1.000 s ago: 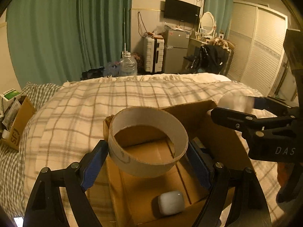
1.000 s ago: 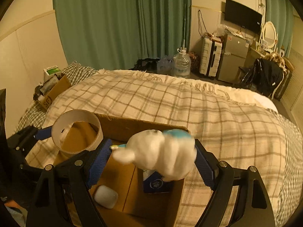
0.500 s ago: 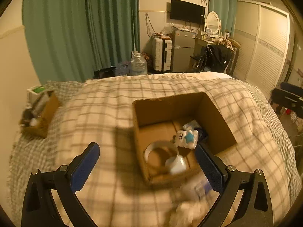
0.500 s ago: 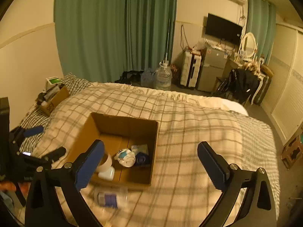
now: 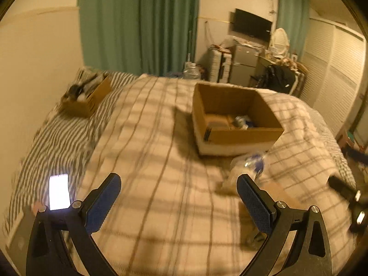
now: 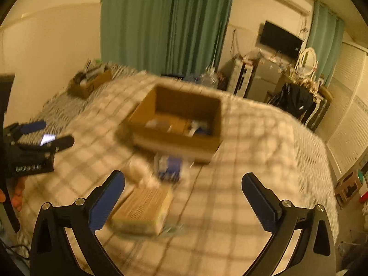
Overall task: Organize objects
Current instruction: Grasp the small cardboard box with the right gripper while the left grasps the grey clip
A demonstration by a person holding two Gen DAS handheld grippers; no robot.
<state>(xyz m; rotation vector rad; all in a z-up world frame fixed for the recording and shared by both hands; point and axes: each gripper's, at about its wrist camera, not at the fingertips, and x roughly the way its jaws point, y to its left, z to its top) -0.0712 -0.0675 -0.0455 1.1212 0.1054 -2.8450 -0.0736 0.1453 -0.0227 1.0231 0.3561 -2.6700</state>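
Surface: a bed (image 5: 161, 184) under a cream plaid blanket, with a striped sheet along its left side.
Room: green curtains (image 5: 142, 23) behind the bed, a wall television (image 5: 251, 28), a white louvred wardrobe (image 5: 340, 73) on the right; both views are blurred.
Boxes: two. One open cardboard box (image 5: 232, 135) sits mid-bed with small blue and white items inside, too blurred to count; a smaller carton (image 5: 87, 101) stands near the wall.
Loose things: three in front of the open box: a clear packet with blue print (image 6: 169, 166), a white lump (image 6: 140, 172), and a flat tan box (image 6: 143, 209) nearest the right gripper.
Phone: one lit phone (image 5: 59, 192) on the striped sheet.
Left gripper (image 5: 179, 203): jaws wide apart, nothing between them.
Right gripper (image 6: 183, 199): jaws wide apart, empty, having just been opening.
Change: a second ago the left jaws clamped a cardboard ring and the right a white plush toy above the box; now both grippers are far back from it.
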